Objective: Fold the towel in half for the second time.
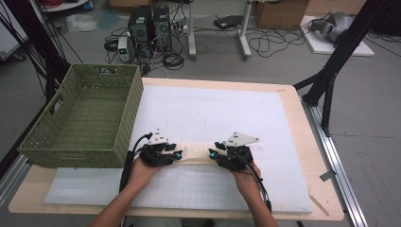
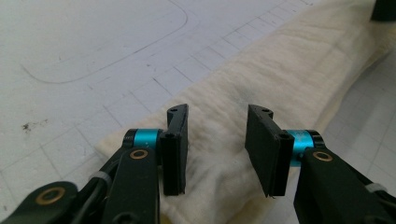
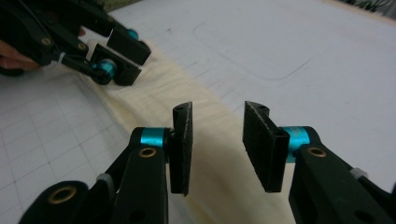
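High view: both grippers are hovering over a folded cloth on the counter.
The left gripper and right gripper are standing spread, pinching nothing; each should be straddling a cloth end before squeezing.

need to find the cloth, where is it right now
In the high view the cream cloth lies as a folded strip on the white mat, near the table's front edge, between the left gripper and right gripper, right of the green basket.

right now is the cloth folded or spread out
Folded: the cloth lies as a narrow layered strip on the mat, between both grippers.
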Demonstrator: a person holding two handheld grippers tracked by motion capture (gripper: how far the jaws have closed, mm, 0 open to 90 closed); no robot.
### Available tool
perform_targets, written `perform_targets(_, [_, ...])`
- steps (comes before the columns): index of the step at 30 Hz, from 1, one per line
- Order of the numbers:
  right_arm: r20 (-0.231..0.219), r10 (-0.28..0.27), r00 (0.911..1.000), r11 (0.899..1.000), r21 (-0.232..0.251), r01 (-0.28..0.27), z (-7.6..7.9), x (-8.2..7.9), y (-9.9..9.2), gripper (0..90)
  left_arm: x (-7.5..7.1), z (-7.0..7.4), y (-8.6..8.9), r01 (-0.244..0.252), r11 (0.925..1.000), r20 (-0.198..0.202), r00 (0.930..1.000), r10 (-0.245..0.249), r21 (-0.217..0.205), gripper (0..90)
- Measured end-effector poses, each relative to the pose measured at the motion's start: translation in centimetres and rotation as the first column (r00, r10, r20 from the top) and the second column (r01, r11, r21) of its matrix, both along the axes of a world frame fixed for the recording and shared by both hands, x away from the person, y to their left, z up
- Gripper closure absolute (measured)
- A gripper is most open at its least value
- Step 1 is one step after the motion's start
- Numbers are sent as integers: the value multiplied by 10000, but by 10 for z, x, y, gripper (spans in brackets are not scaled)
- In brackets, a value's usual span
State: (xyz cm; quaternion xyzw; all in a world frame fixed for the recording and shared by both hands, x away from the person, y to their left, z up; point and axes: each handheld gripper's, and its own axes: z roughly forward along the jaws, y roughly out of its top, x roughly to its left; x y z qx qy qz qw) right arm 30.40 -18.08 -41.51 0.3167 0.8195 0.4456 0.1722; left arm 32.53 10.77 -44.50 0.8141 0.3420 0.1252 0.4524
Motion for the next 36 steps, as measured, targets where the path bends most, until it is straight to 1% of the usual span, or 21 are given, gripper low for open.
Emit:
perform_targets(1, [-125, 59, 9999, 9999, -151, -61, -4, 1, 4, 639, 0, 0, 0, -29, 10000, 12, 10000, 30, -81, 592])
perform_targets(2, [-218, 86, 9997, 9993, -355, -94, -8, 2, 7, 645, 0, 0, 1, -51, 10000, -5, 10000, 51, -75, 590])
perform_targets(4, [-412, 46, 9991, 9979, -642, -72, -14, 1, 7, 655, -1, -1, 2, -70, 9999, -5, 10000, 70, -96, 589])
perform_targets(6, [-458, -30, 9989, 9971, -759, -5, -18, 1, 3, 661, -1, -2, 3, -78, 9999, -31, 10000, 78, -88, 589])
perform_targets(8, [-512, -260, 9983, 9958, -885, 214, -22, -2, -6, 665, -1, -3, 3, -92, 9999, -54, 9999, 91, -71, 589])
perform_targets(9, [-624, -438, 9971, 9952, -900, 381, -25, -3, -13, 665, -1, -3, 3, -100, 9999, -45, 9999, 100, -53, 589])
perform_targets(11, [-696, -662, 9954, 9942, -888, 599, -27, -5, -26, 665, -1, -3, 3, -105, 9999, -68, 9999, 104, -47, 590])
perform_targets(14, [-704, -1078, 9917, 9920, -729, 1027, -28, -9, -45, 665, -2, -4, 4, -104, 9999, -93, 9999, 104, -12, 590])
perform_targets(16, [-708, -1299, 9890, 9895, -731, 1248, -28, -11, -55, 664, -2, -4, 4, -116, 9999, -87, 9999, 116, 23, 590])
perform_targets(21, [-662, -1596, 9850, 9834, -980, 1528, -24, -15, -73, 667, -4, -3, 6, -142, 9999, -80, 9999, 143, 59, 591])
perform_targets(23, [-760, -1655, 9833, 9840, -801, 1595, -23, -17, -81, 670, -5, -3, 8, -144, 9998, -74, 9999, 145, 104, 591])
perform_targets(26, [-775, -1630, 9836, 9833, -948, 1554, -23, -21, -89, 681, -5, -3, 9, -147, 9998, -66, 9999, 148, 119, 592])
perform_targets(27, [-850, -1615, 9832, 9838, -925, 1536, -24, -22, -91, 682, -5, -3, 9, -145, 9998, -64, 9999, 145, 124, 592])
perform_targets(30, [-880, -1626, 9828, 9842, -851, 1552, -25, -24, -95, 682, -6, -3, 10, -138, 9998, -44, 9999, 139, 132, 592])
perform_targets(33, [-809, -1587, 9840, 9844, -897, 1514, -29, -25, -96, 682, -6, -5, 12, -105, 9998, -61, 9999, 106, 139, 594])
perform_targets(36, [-727, -1592, 9846, 9857, -674, 1544, -32, -25, -98, 679, -7, -5, 13, -147, 9999, -90, 9999, 147, 58, 595])
